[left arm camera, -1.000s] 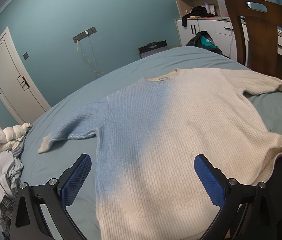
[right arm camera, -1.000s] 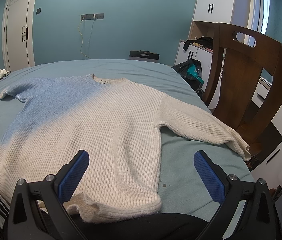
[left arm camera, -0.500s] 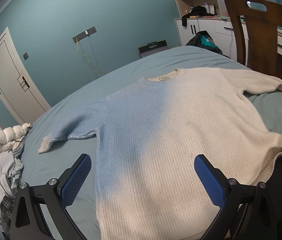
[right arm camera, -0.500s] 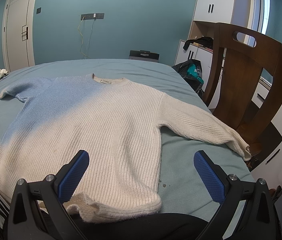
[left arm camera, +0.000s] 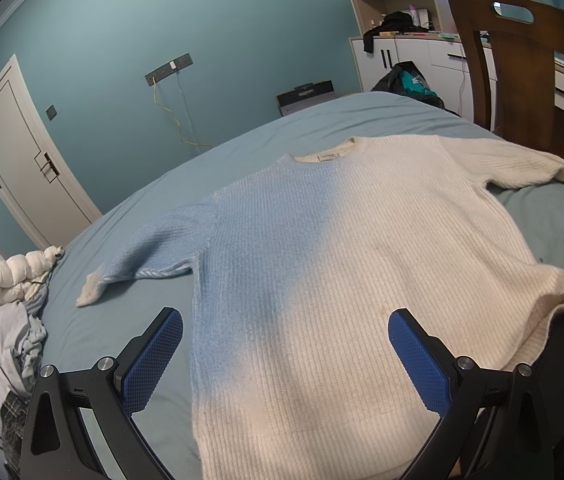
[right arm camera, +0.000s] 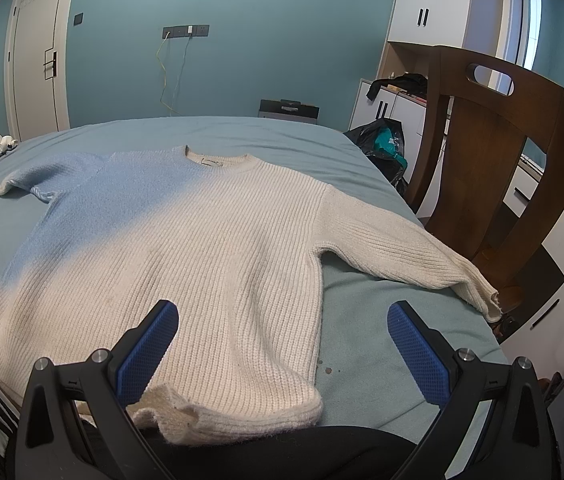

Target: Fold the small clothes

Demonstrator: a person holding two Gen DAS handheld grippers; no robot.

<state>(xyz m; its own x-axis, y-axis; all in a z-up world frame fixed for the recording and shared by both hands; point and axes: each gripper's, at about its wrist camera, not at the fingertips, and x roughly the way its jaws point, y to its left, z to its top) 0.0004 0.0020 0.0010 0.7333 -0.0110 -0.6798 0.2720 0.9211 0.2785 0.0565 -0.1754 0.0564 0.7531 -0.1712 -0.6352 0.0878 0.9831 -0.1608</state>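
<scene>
A knitted sweater (left arm camera: pixel 322 260) lies spread flat on the blue bed, front up, fading from light blue on its left side to cream on its right; both sleeves stretch outward. My left gripper (left arm camera: pixel 282 356) hovers open over the hem's left part, nothing between its blue pads. In the right wrist view the same sweater (right arm camera: pixel 201 240) fills the middle, its hem's right corner curled up near the bed edge. My right gripper (right arm camera: pixel 282 348) is open above that lower right corner, holding nothing. The cream sleeve (right arm camera: pixel 410 256) reaches toward the bed's right edge.
A wooden chair (right arm camera: pixel 502 176) stands close to the bed's right side. A heap of clothes and a white puffy jacket (left arm camera: pixel 17 280) lies at the bed's left edge. A dark bag (right arm camera: pixel 382 148) and white cabinets sit beyond. Bare sheet (right arm camera: pixel 382 332) lies right of the sweater.
</scene>
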